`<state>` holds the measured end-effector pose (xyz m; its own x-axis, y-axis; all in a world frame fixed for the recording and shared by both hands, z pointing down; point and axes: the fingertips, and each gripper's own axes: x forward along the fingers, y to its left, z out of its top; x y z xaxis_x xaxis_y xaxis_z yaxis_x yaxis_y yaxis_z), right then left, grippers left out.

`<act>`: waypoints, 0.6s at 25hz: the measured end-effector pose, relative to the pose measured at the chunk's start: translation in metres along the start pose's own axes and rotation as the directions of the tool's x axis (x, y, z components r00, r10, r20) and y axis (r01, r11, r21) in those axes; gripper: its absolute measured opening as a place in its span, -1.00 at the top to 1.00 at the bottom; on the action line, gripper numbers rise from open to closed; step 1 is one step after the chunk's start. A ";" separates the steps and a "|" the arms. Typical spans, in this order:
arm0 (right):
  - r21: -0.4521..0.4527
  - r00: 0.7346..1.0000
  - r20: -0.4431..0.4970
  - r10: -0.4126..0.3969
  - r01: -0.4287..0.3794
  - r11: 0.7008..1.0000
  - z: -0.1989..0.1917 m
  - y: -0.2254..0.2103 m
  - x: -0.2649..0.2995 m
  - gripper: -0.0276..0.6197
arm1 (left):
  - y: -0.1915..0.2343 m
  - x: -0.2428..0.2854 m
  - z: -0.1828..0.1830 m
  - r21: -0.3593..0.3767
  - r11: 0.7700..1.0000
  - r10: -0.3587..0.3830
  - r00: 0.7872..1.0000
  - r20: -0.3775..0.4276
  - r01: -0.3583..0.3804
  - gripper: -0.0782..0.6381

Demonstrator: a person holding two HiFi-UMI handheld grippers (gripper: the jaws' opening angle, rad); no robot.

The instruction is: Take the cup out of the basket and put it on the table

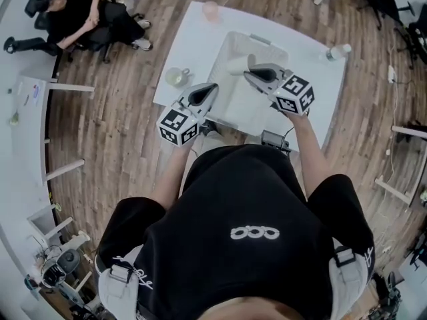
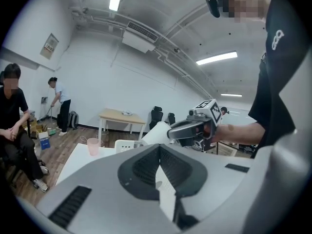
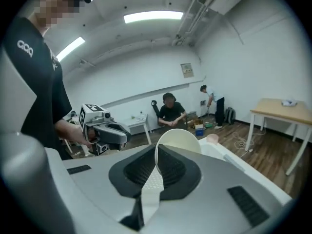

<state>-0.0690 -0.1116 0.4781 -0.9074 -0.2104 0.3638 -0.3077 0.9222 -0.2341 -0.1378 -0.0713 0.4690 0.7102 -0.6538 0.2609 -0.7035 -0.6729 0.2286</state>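
Jaws on the right gripper are nearly together and pinched on the wall of the cream cup: one jaw inside the rim, one outside, so the cup is gripped by its edge. It is tipped on its side, with its open mouth facing the right gripper's camera. In the head view it hangs over the far part of the white basket, carried in the air at the gripper's nose rather than resting on anything. Over to the left gripper: its jaws are pressed fully together with nothing between them, and it hovers just beside the right one, at the basket's near-left corner. From the left gripper view you can see the right gripper side on, marker cube on top, a hand wrapped around it, and the cup sticking out ahead of it above the basket's rim.

Moving outward, the basket sits on a white table. A pink cup stands at the table's far edge, a clear glass cup is on the left part of the tabletop well apart from the basket, and a bottle lies near the right edge. A small black device rests at the near edge. Beyond the table, a seated person in black is on a chair on the wood floor.
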 end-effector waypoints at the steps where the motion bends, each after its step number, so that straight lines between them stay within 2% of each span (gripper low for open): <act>1: -0.015 0.999 0.017 -0.039 0.040 0.999 0.002 0.000 -0.011 0.81 | -0.001 0.005 0.002 0.005 1.000 -0.010 1.000 0.002 0.009 0.76; 3: -0.028 0.994 0.049 -0.101 0.102 0.994 0.004 0.000 -0.032 0.81 | -0.004 0.016 0.006 0.016 0.999 -0.030 1.000 0.006 0.030 0.76; 7: -0.020 0.980 0.093 -0.175 0.177 0.984 0.002 0.003 -0.060 0.81 | -0.010 0.028 0.012 0.034 0.997 -0.065 0.998 0.013 0.064 0.76; 15: 0.009 0.965 0.119 -0.232 0.233 0.972 0.001 0.002 -0.081 0.81 | -0.024 0.043 0.023 0.056 0.991 -0.120 0.993 0.014 0.119 0.76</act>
<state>0.0041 -0.0934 0.4471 -0.8385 -0.4559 0.2986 -0.5132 0.8448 -0.1514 -0.0893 -0.0909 0.4534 0.7901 -0.5729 0.2180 -0.6110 -0.7646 0.2049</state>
